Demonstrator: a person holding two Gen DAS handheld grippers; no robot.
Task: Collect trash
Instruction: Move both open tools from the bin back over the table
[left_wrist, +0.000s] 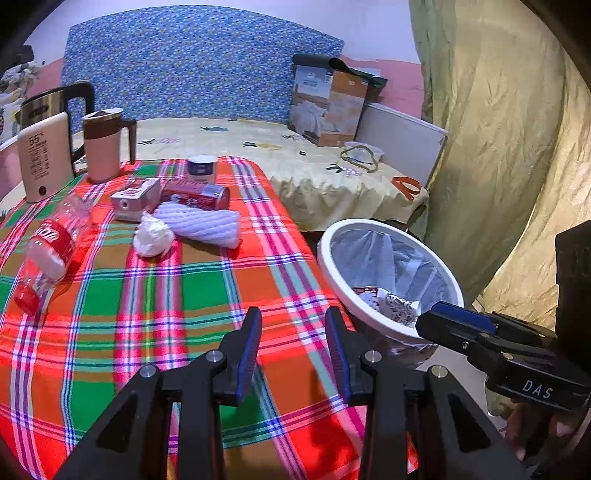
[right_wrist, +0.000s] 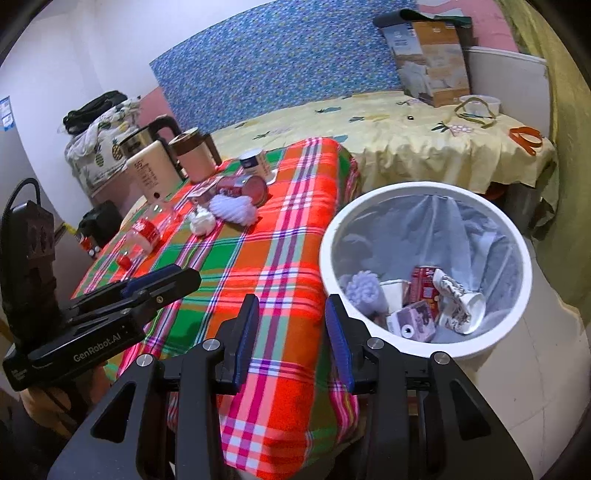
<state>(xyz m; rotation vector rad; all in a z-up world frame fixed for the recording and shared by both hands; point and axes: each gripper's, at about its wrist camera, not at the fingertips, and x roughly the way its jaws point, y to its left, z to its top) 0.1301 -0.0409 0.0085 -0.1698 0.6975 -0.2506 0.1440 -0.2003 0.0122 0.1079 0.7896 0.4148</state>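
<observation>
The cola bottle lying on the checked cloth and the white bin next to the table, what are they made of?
The cola bottle looks like clear, thin plastic: you can see through it above the red label. The white bin looks like smooth, hard plastic with a slight shine; a thin grey plastic bag lines it, crinkled and see-through.

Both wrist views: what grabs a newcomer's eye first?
The bright plaid tablecloth dominates, with litter clustered at its far end: a tipped cola bottle, a red can on its side and a crumpled tissue. Beside the table's right edge stands a white lined bin already holding a can, carton and paper cup.
</observation>
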